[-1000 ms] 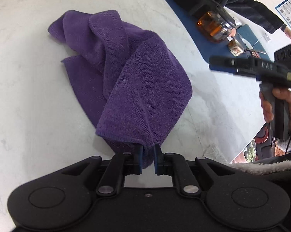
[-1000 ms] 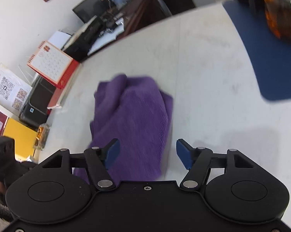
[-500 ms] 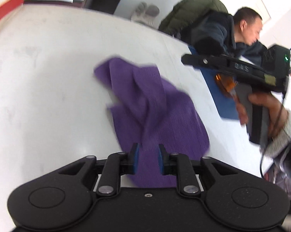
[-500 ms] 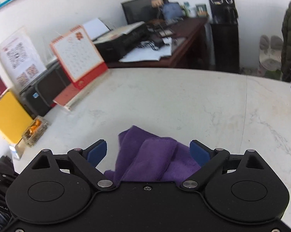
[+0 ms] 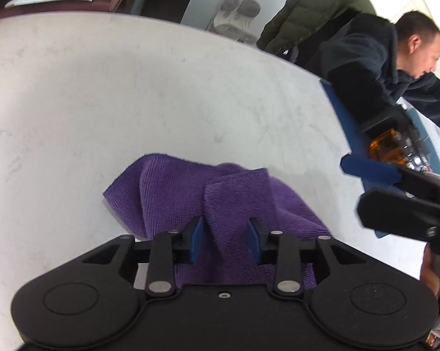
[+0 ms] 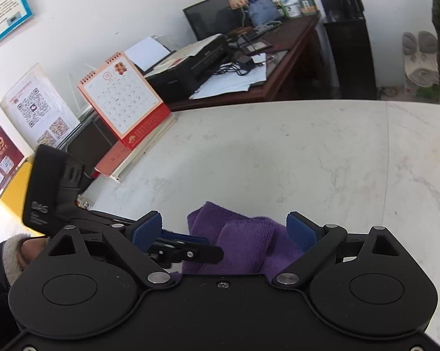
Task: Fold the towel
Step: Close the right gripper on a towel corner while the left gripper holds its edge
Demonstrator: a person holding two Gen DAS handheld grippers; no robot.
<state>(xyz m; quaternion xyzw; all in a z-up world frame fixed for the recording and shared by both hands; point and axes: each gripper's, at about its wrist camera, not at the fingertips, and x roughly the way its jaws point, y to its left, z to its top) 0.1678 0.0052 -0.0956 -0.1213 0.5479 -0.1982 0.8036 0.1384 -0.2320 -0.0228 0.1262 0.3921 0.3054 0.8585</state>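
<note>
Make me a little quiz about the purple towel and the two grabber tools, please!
1. True or false: the purple towel lies flat and neatly folded.
2. What sits beside the white table at its left edge: A) red desk calendar B) fruit bowl C) lamp?
3. Fill in: the right gripper has its jaws wide ____.

Key
1. False. It lies bunched in a heap.
2. A, the calendar.
3. Open. The left gripper is open too, its jaws having just opened, with towel between them but not pinched.
</note>
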